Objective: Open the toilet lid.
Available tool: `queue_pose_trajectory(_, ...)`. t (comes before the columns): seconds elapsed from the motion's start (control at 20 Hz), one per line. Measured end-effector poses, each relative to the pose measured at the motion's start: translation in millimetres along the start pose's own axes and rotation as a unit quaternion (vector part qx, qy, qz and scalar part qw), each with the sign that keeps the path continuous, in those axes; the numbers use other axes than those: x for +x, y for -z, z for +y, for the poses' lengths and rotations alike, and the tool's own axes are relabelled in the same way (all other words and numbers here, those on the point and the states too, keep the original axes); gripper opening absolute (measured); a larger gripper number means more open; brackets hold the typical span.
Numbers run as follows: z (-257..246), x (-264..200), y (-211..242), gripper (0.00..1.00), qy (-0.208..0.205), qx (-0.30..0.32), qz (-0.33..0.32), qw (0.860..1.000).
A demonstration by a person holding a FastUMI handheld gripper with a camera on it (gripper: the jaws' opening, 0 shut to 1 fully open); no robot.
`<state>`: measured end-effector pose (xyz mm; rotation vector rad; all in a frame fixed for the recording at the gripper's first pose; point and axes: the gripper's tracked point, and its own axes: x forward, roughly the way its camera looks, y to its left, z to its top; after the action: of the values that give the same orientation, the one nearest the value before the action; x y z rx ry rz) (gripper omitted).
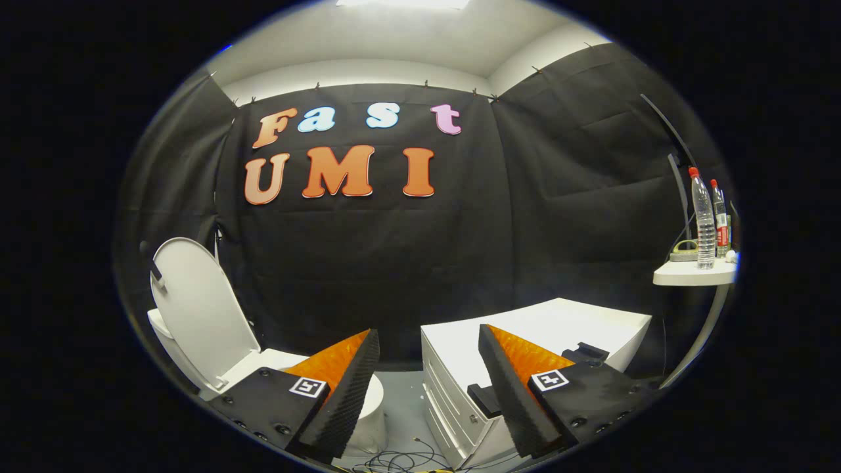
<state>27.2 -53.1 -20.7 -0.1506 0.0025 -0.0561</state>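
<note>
No readable text; square coded markers (307, 386) on fingers (348, 387) of the tool (427, 332) (spread apart, gripping nothing).

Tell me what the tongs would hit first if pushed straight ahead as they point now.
Probably the black cloth wall; the open tongs aim between the toilet and white cabinet, though depth is unclear.

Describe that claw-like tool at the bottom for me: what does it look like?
The two-finger gripper has two wedge-shaped fingers tapering to points, their inner faces covered in ribbed, foam-like padding. Each sits on a dark, textured mount with round screw heads, and each carries a small square black-and-white marker.
</note>
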Motion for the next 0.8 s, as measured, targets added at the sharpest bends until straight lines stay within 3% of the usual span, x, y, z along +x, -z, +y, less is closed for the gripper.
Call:
queue_pose_trajectory(0.3, 18.4, 0.6, 4.7, 0.96, -0.023, -0.025, 0.007, 0.999)
queue_pose_trajectory(0.8, 10.0, -0.7, 6.8, 0.98, -0.017, -0.016, 0.011, 1.0)
